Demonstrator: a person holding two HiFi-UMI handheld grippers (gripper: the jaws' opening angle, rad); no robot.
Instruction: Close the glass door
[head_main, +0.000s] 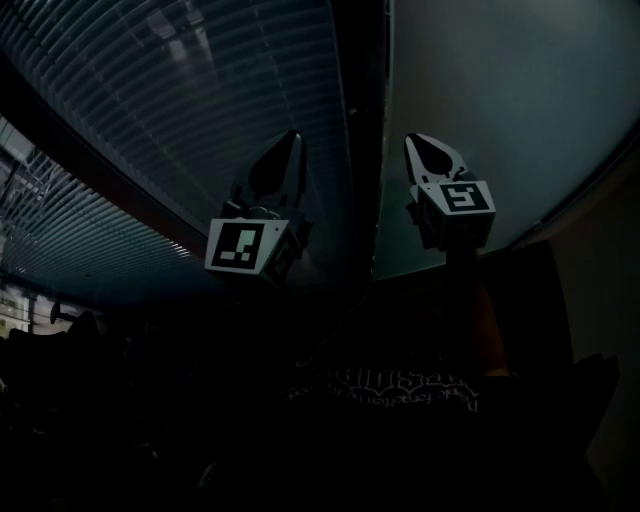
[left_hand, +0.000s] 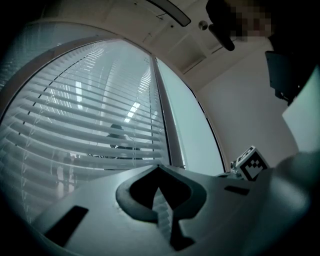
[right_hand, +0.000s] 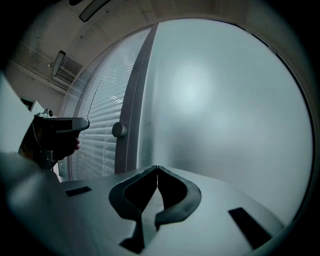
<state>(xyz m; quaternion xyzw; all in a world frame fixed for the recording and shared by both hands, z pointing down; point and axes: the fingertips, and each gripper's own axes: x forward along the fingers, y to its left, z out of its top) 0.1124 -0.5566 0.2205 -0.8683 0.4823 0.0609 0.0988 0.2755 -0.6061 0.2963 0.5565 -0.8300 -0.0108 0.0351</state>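
One glass door (head_main: 500, 120) faces two closed grippers (head_main: 296, 134) (head_main: 409, 138).

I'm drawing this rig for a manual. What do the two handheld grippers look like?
They match. The left gripper and right gripper each have a pale grey body and dark, curved jaws that taper to a point around a leaf-shaped gap. Each carries a white cube printed with black square markers.

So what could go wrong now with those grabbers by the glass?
The left gripper and right gripper are shut and empty; their hard tips could slip on or scratch the frosted glass panel.
The small round grey knob on the dark frame lies left of the right gripper, easy to miss.
The head view is very dark, making aiming harder.
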